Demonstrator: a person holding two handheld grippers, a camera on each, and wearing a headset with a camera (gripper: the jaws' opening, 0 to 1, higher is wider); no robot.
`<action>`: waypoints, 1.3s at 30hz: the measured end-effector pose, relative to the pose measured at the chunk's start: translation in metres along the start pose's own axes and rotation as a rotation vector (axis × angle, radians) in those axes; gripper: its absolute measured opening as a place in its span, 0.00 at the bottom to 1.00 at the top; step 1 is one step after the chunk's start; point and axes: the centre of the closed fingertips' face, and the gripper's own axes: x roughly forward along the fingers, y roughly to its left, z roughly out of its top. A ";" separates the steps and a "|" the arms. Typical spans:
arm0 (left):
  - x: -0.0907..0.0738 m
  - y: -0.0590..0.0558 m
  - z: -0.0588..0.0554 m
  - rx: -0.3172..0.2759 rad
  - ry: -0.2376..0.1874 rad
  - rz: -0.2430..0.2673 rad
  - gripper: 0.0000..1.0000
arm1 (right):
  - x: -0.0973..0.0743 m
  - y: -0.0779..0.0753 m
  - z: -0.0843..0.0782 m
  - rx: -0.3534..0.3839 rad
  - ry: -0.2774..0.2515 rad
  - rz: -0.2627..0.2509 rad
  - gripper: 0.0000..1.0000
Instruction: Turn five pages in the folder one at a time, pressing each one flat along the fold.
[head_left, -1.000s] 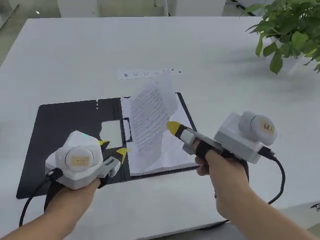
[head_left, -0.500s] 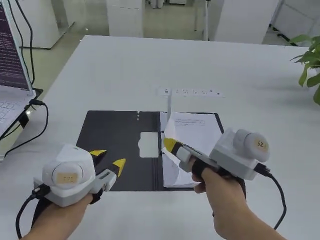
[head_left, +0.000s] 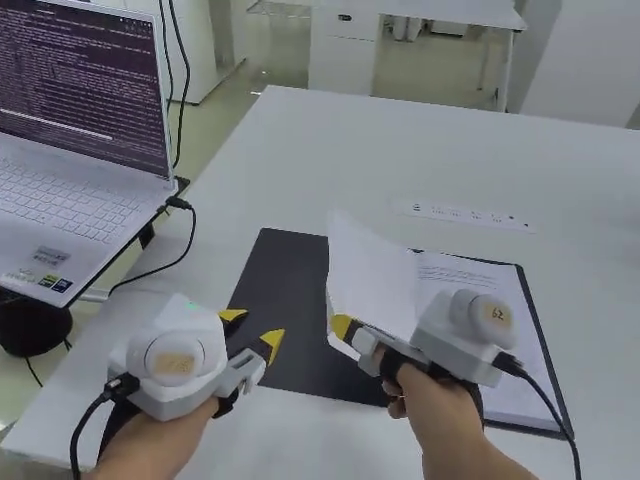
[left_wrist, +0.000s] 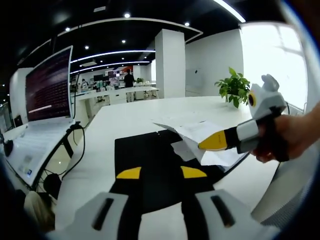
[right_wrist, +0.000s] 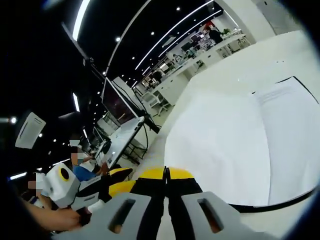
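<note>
A black folder (head_left: 285, 300) lies open on the white table, with a stack of printed pages (head_left: 480, 290) on its right half. One white page (head_left: 370, 270) is lifted and curls up over the folder's middle. My right gripper (head_left: 342, 327) is shut on that page's lower edge; in its own view the page (right_wrist: 220, 145) spreads above the shut yellow tips (right_wrist: 166, 174). My left gripper (head_left: 252, 332) stands open at the folder's near left edge, holding nothing. In the left gripper view its tips (left_wrist: 161, 172) gape over the black cover (left_wrist: 145, 155), with the right gripper (left_wrist: 215, 141) to the right.
An open laptop (head_left: 70, 150) sits at the far left with a black cable (head_left: 170, 260) trailing toward the folder. A white power strip (head_left: 465, 213) lies beyond the folder. A potted plant (left_wrist: 235, 87) stands at the table's far end.
The right gripper has carried the lifted page leftward, from the right stack toward the folder's middle. The head camera has swung left, bringing the laptop into view. The left gripper stays open.
</note>
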 end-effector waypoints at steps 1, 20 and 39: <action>0.000 0.001 -0.002 -0.003 0.004 0.003 0.26 | 0.005 -0.002 -0.005 0.012 0.017 -0.004 0.00; 0.005 0.006 -0.017 -0.046 0.043 0.014 0.26 | 0.056 -0.037 -0.070 0.043 0.208 -0.062 0.00; 0.026 0.006 -0.040 -0.045 0.117 0.002 0.25 | 0.056 -0.035 -0.077 -0.003 0.215 0.003 0.12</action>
